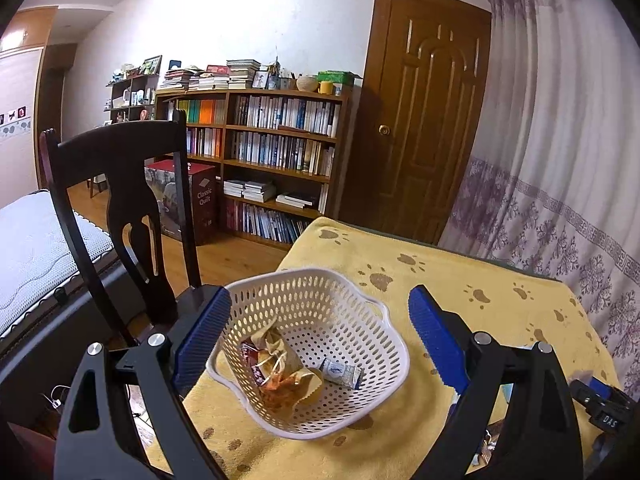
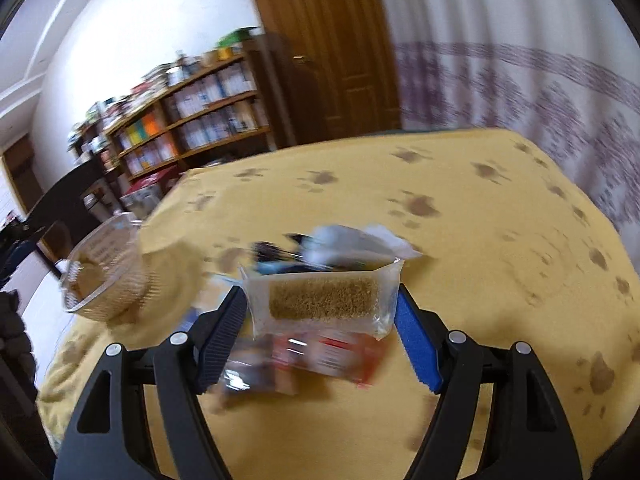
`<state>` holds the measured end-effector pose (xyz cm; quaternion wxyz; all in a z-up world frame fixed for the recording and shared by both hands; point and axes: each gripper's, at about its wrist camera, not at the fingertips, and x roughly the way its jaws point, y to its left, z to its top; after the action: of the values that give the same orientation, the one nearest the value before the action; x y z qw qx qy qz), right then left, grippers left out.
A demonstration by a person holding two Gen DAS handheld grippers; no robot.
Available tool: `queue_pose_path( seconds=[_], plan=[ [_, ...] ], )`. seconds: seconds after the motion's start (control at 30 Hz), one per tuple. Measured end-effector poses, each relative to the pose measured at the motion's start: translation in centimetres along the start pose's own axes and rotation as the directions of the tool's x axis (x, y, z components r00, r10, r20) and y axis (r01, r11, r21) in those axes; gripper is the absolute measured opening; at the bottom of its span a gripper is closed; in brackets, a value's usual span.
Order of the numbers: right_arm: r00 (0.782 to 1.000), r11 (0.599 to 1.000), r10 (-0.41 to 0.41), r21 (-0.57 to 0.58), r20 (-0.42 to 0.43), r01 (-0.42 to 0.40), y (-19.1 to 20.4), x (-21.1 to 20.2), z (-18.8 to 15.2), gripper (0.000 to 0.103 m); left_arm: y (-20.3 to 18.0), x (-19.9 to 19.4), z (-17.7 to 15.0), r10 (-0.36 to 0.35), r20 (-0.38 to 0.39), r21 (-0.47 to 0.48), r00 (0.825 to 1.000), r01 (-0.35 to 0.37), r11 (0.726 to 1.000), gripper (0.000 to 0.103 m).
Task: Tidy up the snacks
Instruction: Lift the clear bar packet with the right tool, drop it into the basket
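Snack bar point(image 2: 323, 298): brown granular, clear wrapper, between right tongs point(image 2: 320, 312).

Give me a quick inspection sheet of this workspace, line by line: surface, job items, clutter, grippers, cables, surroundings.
Surface: yellow paw-print cloth covering the table.
Job's things: white basket holding a gold snack bag and a small white packet; clear-wrapped bar between the right fingers; more packets piled beneath, blurred.
Clutter: nothing seen.
Grippers: left gripper open, empty, over the basket; right gripper closed on the bar.
Cables: nothing seen.
Surroundings: dark chair, bookshelf, wooden door, curtain.
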<state>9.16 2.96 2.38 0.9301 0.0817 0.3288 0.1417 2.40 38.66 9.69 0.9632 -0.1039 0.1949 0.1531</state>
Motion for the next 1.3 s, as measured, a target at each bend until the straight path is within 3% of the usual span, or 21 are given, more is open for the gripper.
queue_pose_path(
  seconds=[0.23,0.63,0.97,1.1,1.3],
  plan=[
    [0.991,0.982,0.131,-0.131,-0.03,-0.134,9.2,2.1,2.0,0.074,2.0,-1.5,1.0,0.025,0.035,-0.042,0.999,-0.024,0.999,0.092],
    [0.976,0.931,0.194,-0.297,-0.095,-0.214,21.9,6.2,3.2,0.074,4.9,-2.8,2.3,0.037,0.073,-0.116,0.997,-0.029,0.993,0.096],
    [0.968,0.916,0.2,-0.321,-0.15,-0.239,24.6,8.9,2.8,0.075,5.3,-2.7,2.6,0.035,0.072,-0.126,0.997,-0.026,0.992,0.096],
    [0.95,0.911,0.246,-0.289,-0.19,-0.294,25.3,9.5,2.9,0.076,5.1,-2.7,2.7,0.031,0.072,-0.122,0.997,-0.022,0.992,0.097],
    [0.946,0.906,0.267,-0.286,-0.185,-0.312,25.1,9.0,2.8,0.08,4.8,-2.8,2.7,0.033,0.072,-0.125,0.997,-0.023,0.992,0.097]
  ],
)
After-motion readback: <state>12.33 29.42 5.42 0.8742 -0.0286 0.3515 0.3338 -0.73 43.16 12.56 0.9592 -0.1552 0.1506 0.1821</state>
